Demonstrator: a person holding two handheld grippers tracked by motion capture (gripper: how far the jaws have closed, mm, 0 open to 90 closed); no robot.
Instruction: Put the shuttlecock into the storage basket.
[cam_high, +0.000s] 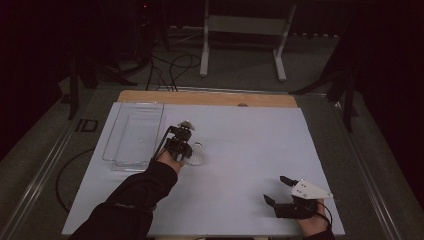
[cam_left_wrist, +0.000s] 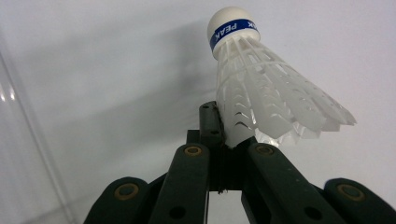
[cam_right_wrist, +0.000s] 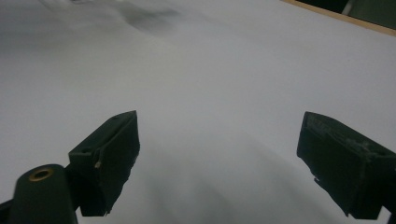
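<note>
A white feather shuttlecock (cam_left_wrist: 261, 88) with a blue band round its cork is pinched by its skirt edge in my left gripper (cam_left_wrist: 229, 140), whose jaws are shut on it. From above, the shuttlecock (cam_high: 196, 156) sits just right of the left gripper (cam_high: 181, 145), near the middle left of the white sheet (cam_high: 240, 150). My right gripper (cam_high: 280, 191) rests at the front right of the sheet, jaws wide open and nothing between them. Its own view has the gripper (cam_right_wrist: 219, 158) above bare white sheet (cam_right_wrist: 210, 70).
A clear plastic tray (cam_high: 135, 132) lies at the sheet's left, just left of the left gripper. The table's wooden back edge (cam_high: 210, 98) runs behind it. Cables and a white stand's legs (cam_high: 242, 45) are on the floor beyond.
</note>
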